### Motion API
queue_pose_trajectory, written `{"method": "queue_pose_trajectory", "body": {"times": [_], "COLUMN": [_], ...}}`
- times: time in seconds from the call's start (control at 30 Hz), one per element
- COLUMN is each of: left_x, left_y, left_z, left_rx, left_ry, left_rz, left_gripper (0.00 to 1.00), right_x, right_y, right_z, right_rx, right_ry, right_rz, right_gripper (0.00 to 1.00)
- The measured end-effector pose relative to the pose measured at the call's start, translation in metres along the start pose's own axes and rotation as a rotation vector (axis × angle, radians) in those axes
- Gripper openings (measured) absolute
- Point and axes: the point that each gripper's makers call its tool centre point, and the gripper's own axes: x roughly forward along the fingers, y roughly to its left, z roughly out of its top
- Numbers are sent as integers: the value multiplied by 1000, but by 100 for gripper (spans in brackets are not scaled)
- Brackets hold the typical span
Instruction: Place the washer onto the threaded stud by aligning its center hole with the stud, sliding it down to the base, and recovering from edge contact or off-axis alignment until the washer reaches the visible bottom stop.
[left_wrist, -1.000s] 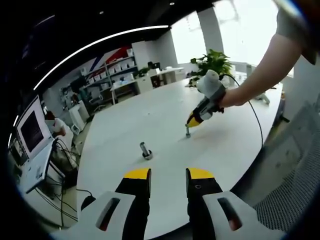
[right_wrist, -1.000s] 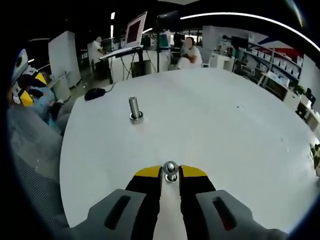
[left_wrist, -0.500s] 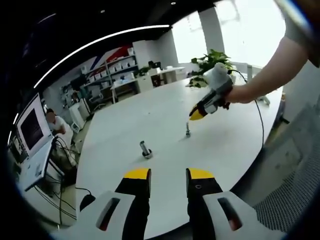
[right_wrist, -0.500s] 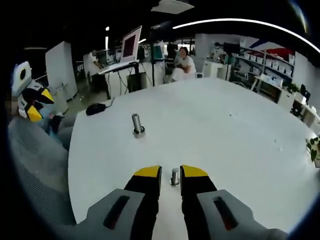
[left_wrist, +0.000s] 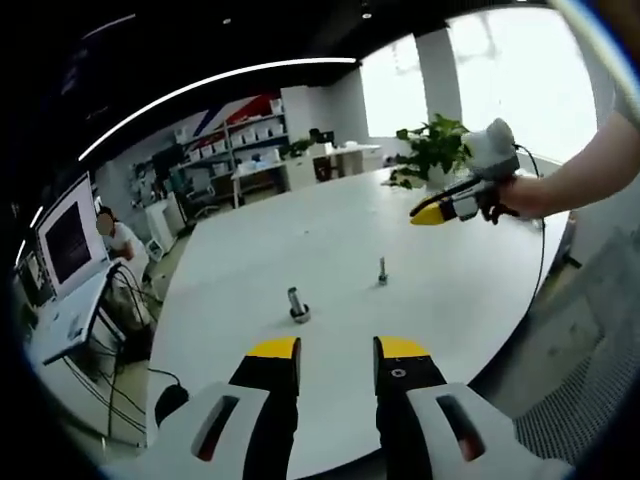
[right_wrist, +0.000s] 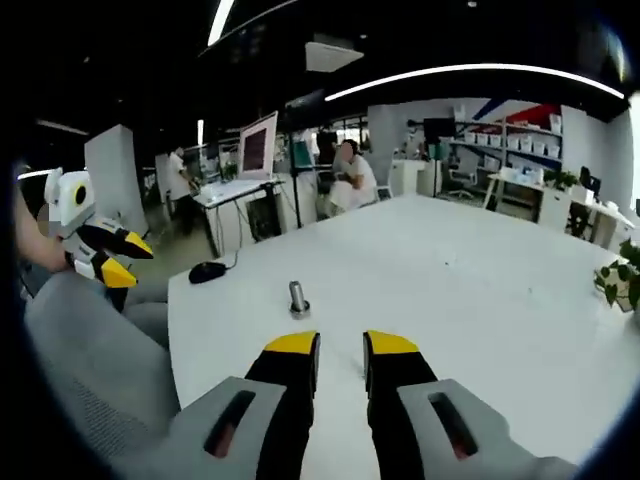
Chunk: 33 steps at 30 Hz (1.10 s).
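On the white round table (left_wrist: 300, 230) stand two upright metal pieces. A thin threaded stud (left_wrist: 382, 270) is on the right, with a thicker stud (left_wrist: 297, 304) to its left that has a wider ring at its foot. The thicker stud (right_wrist: 297, 298) also stands just beyond my right gripper (right_wrist: 340, 348), which is open with nothing between its jaws. In the left gripper view a hand holds that right gripper (left_wrist: 427, 213) in the air, up and to the right of the thin stud. My left gripper (left_wrist: 337, 352) is open and empty over the table's near edge; the left gripper (right_wrist: 125, 262) sits off the table's left side.
A black computer mouse (right_wrist: 207, 270) lies near the table's edge. Desks with a monitor (right_wrist: 257, 146) and seated people stand beyond it. A potted plant (left_wrist: 437, 142) stands at the far side, and shelving (left_wrist: 240, 140) lines the back wall.
My right gripper, which had its jaws around the thin stud, has let go and lifted up and back from it. The left gripper has hardly moved.
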Motion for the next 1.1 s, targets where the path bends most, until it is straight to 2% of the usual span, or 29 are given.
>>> {"method": "queue_pose_trajectory", "body": {"times": [0.2,0.27,0.4,0.47,0.57,0.7,0.83,0.9,0.97,1.07,1.1], "left_x": [0,0,0,0,-1,-2,-5,-6,-7,-6,-6], "left_y": [0,-1,-2,-2,-1,0,2,3,3,4,3], "left_z": [1,1,1,2,3,6,10,14,16,16,16], "left_rx": [-2,3,-1,-2,-1,-12,-24,-31,-37,-33,-38], "left_ry": [-3,-4,-2,-6,-12,-24,-52,-72,-81,-81,-83], "left_rz": [-3,-4,-7,-7,-3,1,8,12,12,16,12], "left_gripper": [27,27,27,27,27,28,28,28,28,29,29], "right_x": [-24,-32,-45,-51,-60,-71,-86,-92,-98,-104,-106], "right_y": [8,14,18,17,26,37,43,42,47,56,58], "right_z": [11,11,6,2,4,3,11,14,16,12,13], "right_rx": [-23,11,-11,12,36,7,26,5,74,0,1], "right_ry": [-83,-82,-62,-40,-60,-73,-133,-150,-182,-157,-157], "right_rz": [-35,-21,-27,-42,-33,-39,-62,-98,-101,-98,-93], "right_gripper": [27,28,28,29,29,29,30,30,32,33,32]}}
